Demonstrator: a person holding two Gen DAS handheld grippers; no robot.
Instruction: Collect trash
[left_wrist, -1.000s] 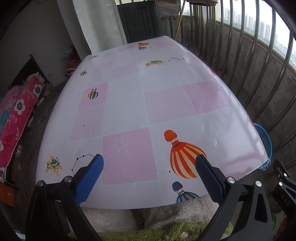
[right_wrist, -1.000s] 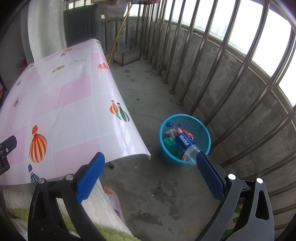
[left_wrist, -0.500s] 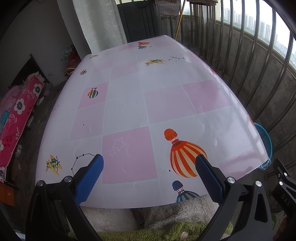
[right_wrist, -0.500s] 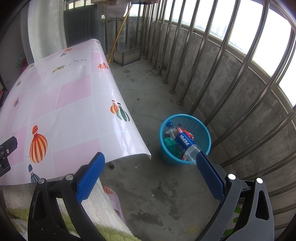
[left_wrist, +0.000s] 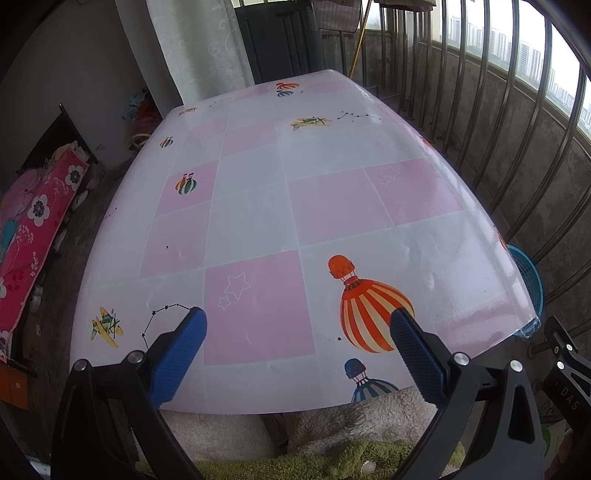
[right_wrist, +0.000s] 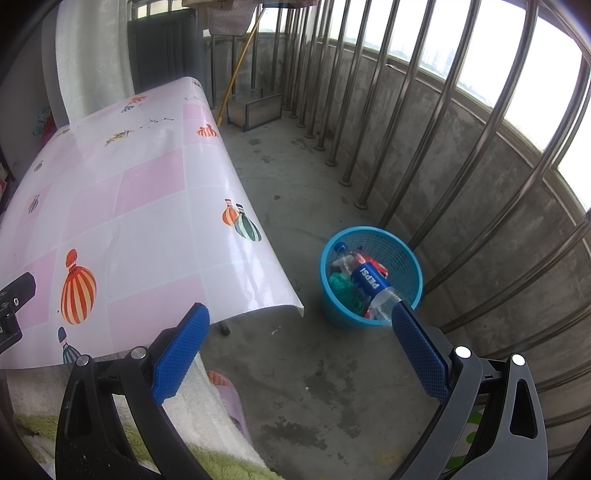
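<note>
You hold both hand-held grippers, left (left_wrist: 297, 334) and right (right_wrist: 300, 332), wide open and empty, since the bottle (right_wrist: 364, 278) already lies in the basket (right_wrist: 406, 258).

Left gripper (left_wrist: 297, 350) fingers spread wide; right gripper (right_wrist: 301, 345) likewise.

The bench (left_wrist: 258, 206) wears a glossy cloth of pink and white squares printed with hot-air balloons, and nothing lies on it. Off its right edge, on the stained concrete floor (right_wrist: 295, 177), stands a blue mesh basket (right_wrist: 404, 258) near the bench's near right corner, holding a Pepsi bottle (right_wrist: 365, 278) and other scraps.
</note>
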